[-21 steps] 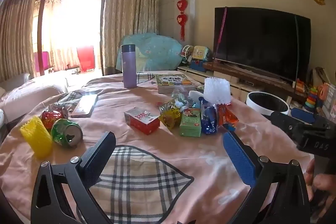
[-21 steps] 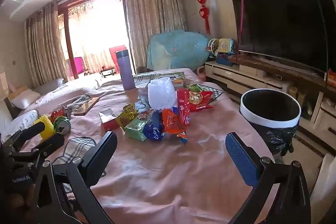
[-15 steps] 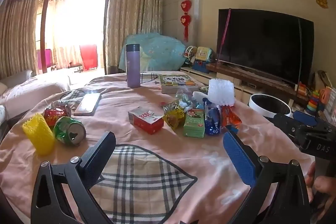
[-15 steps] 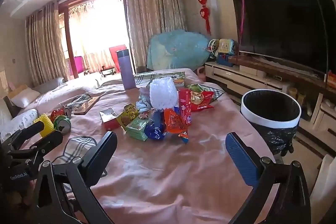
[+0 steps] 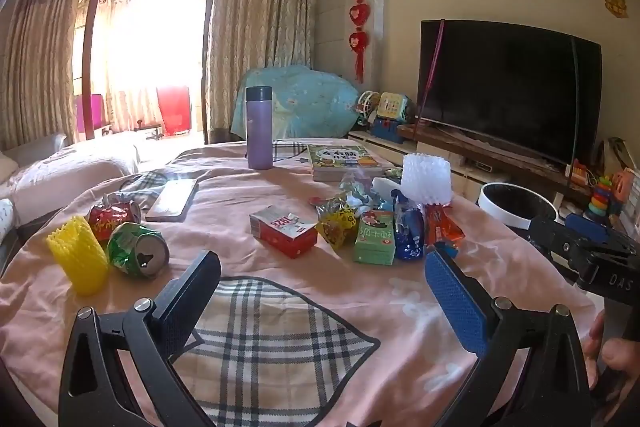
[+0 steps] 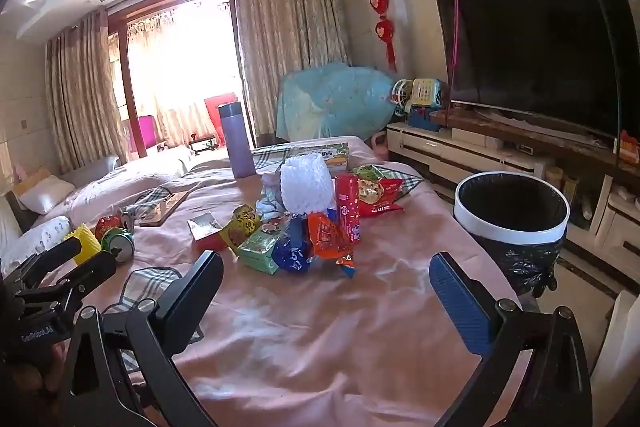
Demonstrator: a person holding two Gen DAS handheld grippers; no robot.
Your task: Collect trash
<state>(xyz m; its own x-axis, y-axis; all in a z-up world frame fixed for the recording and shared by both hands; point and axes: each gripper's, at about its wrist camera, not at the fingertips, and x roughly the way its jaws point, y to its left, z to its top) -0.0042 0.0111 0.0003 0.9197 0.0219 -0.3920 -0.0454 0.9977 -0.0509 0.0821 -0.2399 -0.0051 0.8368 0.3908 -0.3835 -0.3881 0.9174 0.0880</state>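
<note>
Trash lies on a pink-covered table: a crushed green can, a crushed red can, a yellow foam net, a red carton, a green carton, snack wrappers and a white foam net. The pile also shows in the right wrist view. A white-rimmed bin with a black bag stands right of the table. My left gripper is open and empty, short of the trash. My right gripper is open and empty, short of the pile.
A purple flask, a book and a phone sit on the table. A TV on a low stand with toys fills the right wall. A sofa is at the left.
Both grippers have shifted slightly; the left view has risen and backed a little from the trash. Both stay open and empty. Nothing on the table has moved.
</note>
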